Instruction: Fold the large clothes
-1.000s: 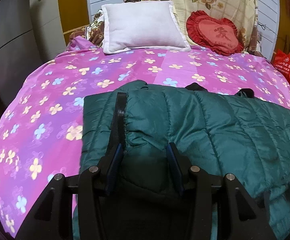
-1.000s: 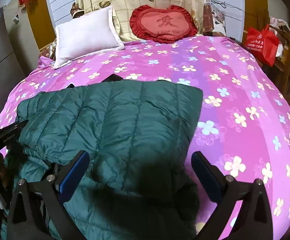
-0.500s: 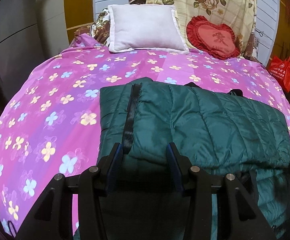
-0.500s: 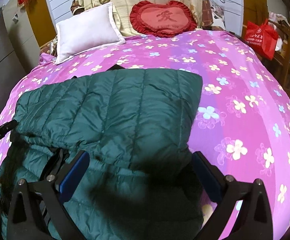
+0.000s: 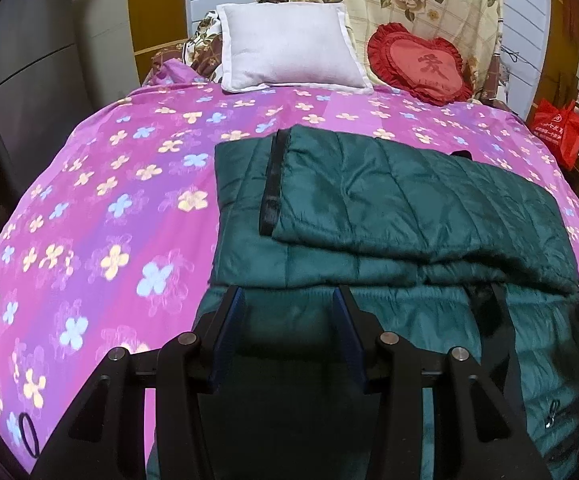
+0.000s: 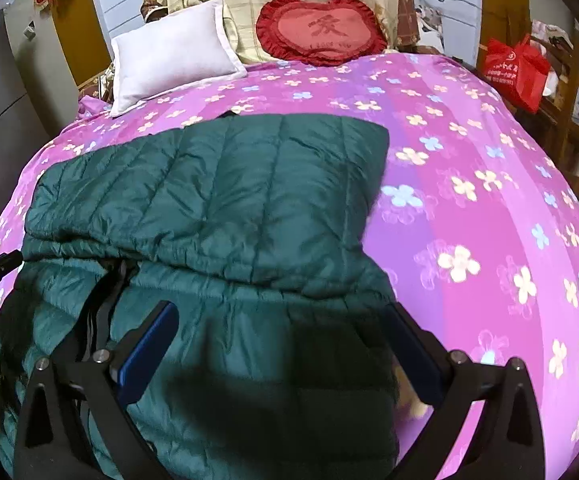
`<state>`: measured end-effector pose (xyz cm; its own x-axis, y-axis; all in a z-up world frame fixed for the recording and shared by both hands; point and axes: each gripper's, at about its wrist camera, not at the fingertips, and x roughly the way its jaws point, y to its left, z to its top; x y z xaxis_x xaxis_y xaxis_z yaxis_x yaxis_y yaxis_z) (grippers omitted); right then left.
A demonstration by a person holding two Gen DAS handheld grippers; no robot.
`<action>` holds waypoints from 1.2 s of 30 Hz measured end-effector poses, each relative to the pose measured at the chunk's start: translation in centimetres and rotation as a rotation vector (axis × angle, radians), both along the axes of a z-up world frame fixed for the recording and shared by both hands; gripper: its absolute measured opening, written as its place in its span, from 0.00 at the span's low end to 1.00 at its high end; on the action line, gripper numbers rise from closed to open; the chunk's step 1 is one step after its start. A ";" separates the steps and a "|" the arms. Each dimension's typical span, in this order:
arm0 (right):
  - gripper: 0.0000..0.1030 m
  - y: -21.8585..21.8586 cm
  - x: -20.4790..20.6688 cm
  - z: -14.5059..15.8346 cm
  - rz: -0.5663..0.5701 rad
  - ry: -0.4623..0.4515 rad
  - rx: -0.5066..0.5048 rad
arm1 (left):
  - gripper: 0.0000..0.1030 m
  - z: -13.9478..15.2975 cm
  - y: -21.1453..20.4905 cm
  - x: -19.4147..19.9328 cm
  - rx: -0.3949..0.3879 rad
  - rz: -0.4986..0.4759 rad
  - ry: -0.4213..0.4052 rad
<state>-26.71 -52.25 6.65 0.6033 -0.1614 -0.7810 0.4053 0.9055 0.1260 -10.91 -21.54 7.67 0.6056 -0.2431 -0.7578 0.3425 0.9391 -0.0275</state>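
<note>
A dark green quilted down jacket (image 5: 389,200) lies on the pink flowered bedspread (image 5: 109,200), its far part folded back over the near part, a black zipper strip (image 5: 271,184) along the fold's left edge. It also shows in the right wrist view (image 6: 229,200). My left gripper (image 5: 287,312) is open and empty, above the jacket's near part. My right gripper (image 6: 281,336) is wide open and empty, above the jacket's near right part.
A white pillow (image 5: 289,52) and a red heart cushion (image 5: 421,66) lie at the head of the bed. A red bag (image 6: 515,70) stands on wooden furniture at the right. A black hair band (image 5: 29,438) lies near the left edge.
Both grippers have drawn back toward the near edge of the bed. The left gripper no longer straddles the folded layer, which now lies flat on the jacket.
</note>
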 end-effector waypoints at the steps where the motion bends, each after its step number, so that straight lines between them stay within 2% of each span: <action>1: 0.99 0.1 -0.2 -0.1 0.000 0.001 0.002 | 0.28 0.0 0.2 -0.3 -0.001 0.000 0.001; 29: 1.00 3.1 -7.3 -1.5 0.018 0.044 0.036 | 0.28 -0.9 4.8 -7.4 0.049 -0.015 0.020; 36: 1.00 3.9 -9.1 -1.2 0.026 0.047 0.032 | 0.28 -0.6 5.8 -9.0 0.034 -0.016 0.030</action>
